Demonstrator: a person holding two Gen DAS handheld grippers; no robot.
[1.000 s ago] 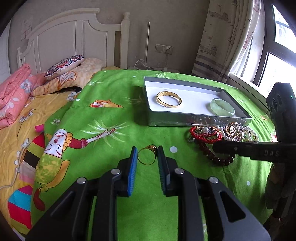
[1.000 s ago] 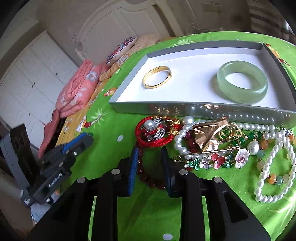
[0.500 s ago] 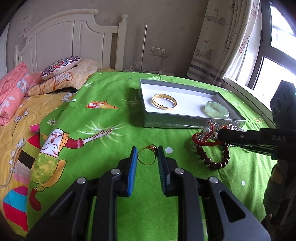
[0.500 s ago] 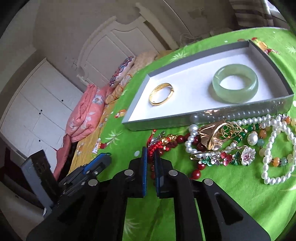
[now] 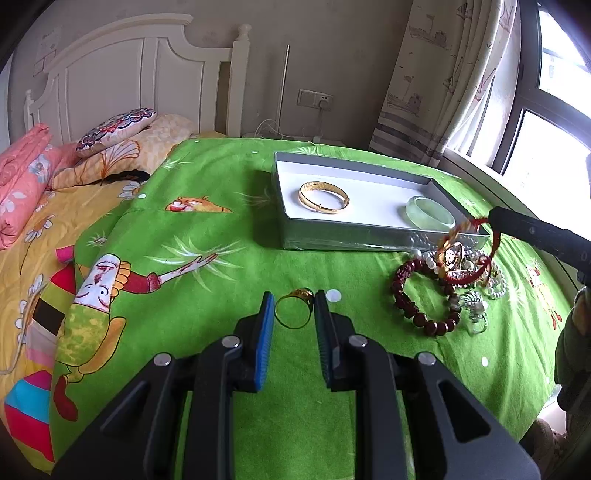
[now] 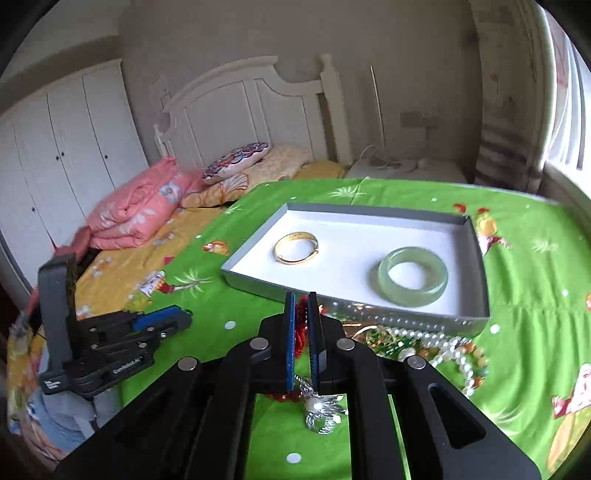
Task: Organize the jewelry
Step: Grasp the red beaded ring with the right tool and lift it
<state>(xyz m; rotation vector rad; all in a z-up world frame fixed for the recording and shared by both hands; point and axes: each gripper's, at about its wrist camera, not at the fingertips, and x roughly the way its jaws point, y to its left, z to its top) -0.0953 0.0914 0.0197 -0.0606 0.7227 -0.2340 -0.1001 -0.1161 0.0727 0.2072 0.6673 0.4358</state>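
Bed under green cartoon sheet (image 5: 221, 266), lying on it: grey tray (image 5: 354, 242) at far middle, loose heap beside its near right corner of dark red bead bracelet (image 5: 410, 299), pearls (image 6: 439, 341) and silver brooch (image 5: 474, 306), with pillows (image 5: 122, 147) and pink quilt (image 5: 22, 177) at the head.

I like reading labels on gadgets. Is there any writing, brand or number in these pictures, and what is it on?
"GenRobot.AI": white print on the side of the left gripper, as the right wrist view shows it.
A second small white label lower on that black body: too blurred to read.
Paper notices on the wall above the headboard: too small to read.
Nothing else legible.
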